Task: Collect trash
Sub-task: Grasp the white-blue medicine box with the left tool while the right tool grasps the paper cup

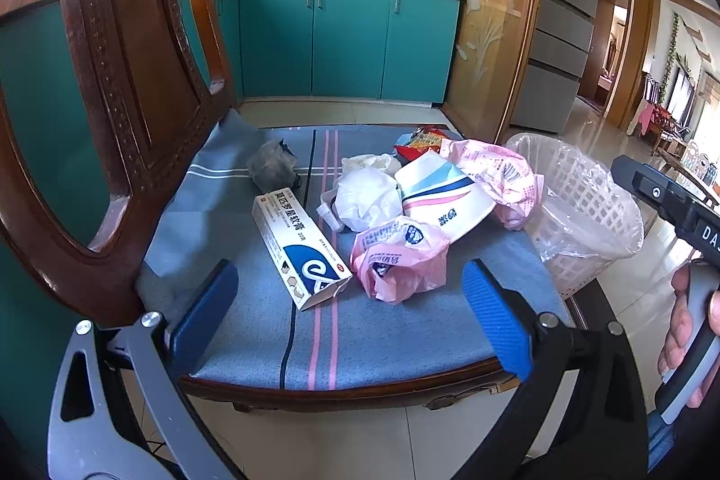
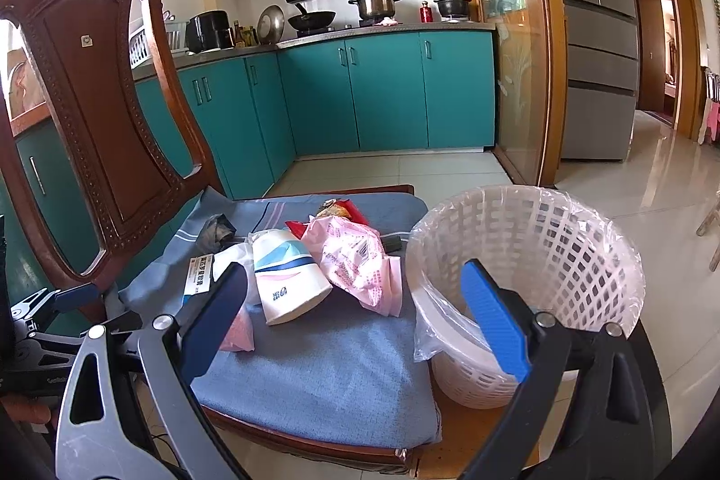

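Above the near edge of the chair seat, the left gripper (image 1: 351, 313) hangs with its two blue fingers spread wide and nothing between them. Just beyond its fingertips, on the blue striped cushion (image 1: 382, 336), lies a long white ointment box (image 1: 299, 244) with a blue end, one flap open toward the camera. Beside it to the right sits a crumpled pink plastic bag (image 1: 398, 259), touching a tipped-over white paper cup (image 1: 443, 194) with pink and blue stripes. A scrunched white plastic bag (image 1: 366, 199) lies between the box and the cup. Behind the cup is a second pink bag (image 1: 499, 174), and at the far edge a red and yellow snack wrapper (image 1: 420, 140). A dark grey crumpled wad (image 1: 272, 165) rests apart from the rest, near the wooden chair back (image 1: 117, 84).

The right gripper (image 2: 355, 313) is likewise open and empty, its left finger over the cushion (image 2: 324, 367) in front of the ointment box (image 2: 198, 275), its right finger in front of the waste basket (image 2: 531, 255). That white lattice basket, lined with a clear bag, stands on the tiled floor (image 2: 630, 183) right against the right side of the seat. The paper cup (image 2: 288, 277) and pink bag (image 2: 355, 259) lie between the right gripper and the basket's rim.
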A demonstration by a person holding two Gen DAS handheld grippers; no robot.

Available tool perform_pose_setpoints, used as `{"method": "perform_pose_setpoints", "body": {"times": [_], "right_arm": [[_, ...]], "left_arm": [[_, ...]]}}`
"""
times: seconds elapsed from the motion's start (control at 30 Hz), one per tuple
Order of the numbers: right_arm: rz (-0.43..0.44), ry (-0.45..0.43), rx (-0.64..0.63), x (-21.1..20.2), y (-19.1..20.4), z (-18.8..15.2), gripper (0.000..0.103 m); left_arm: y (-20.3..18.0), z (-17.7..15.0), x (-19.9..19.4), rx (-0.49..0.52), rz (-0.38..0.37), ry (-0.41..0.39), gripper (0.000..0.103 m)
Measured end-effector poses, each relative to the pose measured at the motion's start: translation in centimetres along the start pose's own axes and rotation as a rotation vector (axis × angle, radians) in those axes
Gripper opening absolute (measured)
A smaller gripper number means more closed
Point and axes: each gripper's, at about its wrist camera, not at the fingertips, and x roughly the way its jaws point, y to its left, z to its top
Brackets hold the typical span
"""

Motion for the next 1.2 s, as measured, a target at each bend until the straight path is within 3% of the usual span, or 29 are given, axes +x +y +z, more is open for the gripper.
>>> {"method": "perform_pose_setpoints", "body": {"times": [0.8,1.0,1.2], "right_arm": [[0.001,0.002,-0.006,0.0,0.0,0.0,0.094],[0.013,0.007,0.001,0.2,0.3,0.0,0.094],[0.04,0.017,0.002,0.6,1.2,0.0,0.094]], "left_arm": [[0.2,-0.3,0.5,-0.002,0.02,0.018,0.099],[1.6,-0.1,2.1,-0.039,0.1,0.043,0.099],[3.2,1.3,6.9,-0.091,0.195,0.105,0.098]]}}
